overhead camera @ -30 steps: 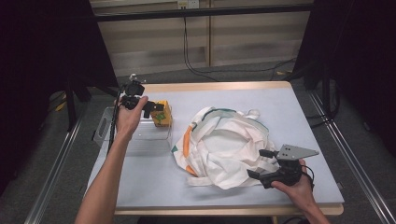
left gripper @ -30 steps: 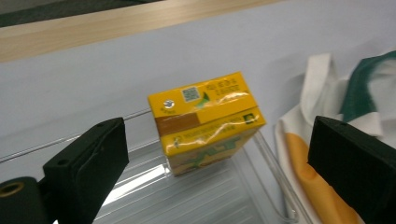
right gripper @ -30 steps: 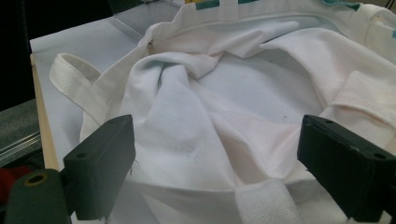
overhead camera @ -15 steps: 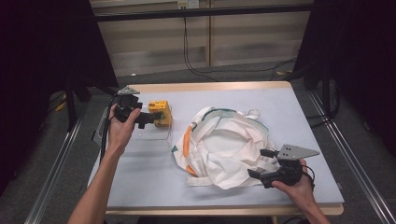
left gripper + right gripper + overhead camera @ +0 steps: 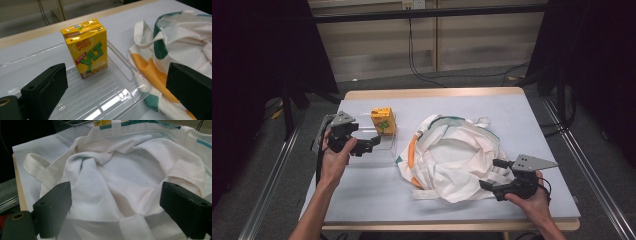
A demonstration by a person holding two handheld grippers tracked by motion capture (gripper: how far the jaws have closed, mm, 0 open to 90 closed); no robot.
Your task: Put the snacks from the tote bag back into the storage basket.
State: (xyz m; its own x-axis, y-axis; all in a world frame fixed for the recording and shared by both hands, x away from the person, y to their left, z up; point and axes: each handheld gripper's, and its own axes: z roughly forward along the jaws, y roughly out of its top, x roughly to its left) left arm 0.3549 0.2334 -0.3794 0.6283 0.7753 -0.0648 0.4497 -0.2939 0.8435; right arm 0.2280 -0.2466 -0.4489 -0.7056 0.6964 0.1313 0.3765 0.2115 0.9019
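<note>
Glossy yellow boxy carton (image 5: 85, 48) upright in ribbed clear tray (image 5: 100, 100), crumpled cloth bag (image 5: 452, 155) beside.

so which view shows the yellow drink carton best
The left gripper view: the yellow cardboard drink carton stands upright in the clear plastic tray, label readable. The high view shows it small; the right gripper view shows just a yellow sliver behind the white cloth bag.

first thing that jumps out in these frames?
The yellow drink carton stands upright in the clear plastic tray on the table's left side, with the left gripper open just in front of it. To its right lies a crumpled white cloth bag with orange and green patches, mouth spread wide. The right gripper is open at the bag's near edge.
</note>
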